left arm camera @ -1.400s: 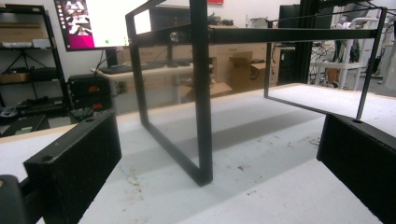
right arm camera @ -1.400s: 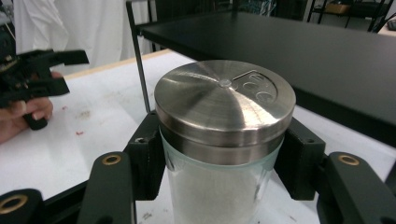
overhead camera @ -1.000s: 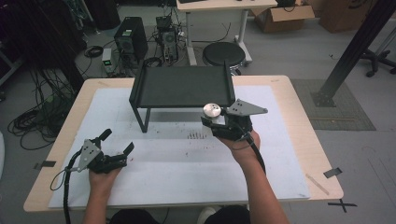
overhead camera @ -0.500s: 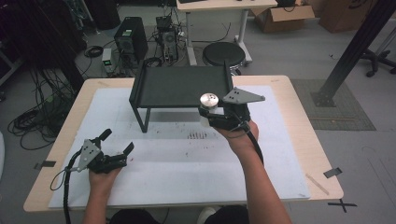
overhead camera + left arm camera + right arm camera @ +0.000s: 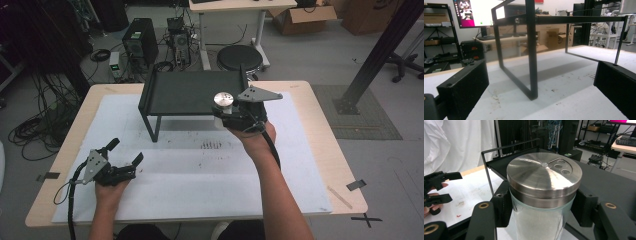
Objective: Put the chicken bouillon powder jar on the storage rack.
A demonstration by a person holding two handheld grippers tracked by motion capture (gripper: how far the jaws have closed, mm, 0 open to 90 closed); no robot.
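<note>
One shaker with a shiny metal lid sits squeezed between the jaws of the right gripper, held up at the front right corner of the black rack. I think it is being put on top. Next it needs to go over the flat top and come down standing straight. The left gripper rests on the table, jaws apart, holding nothing.

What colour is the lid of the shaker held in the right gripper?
Silver, brushed metal: the shaker's lid shows best in the right gripper view, over a clear body with white contents.
</note>
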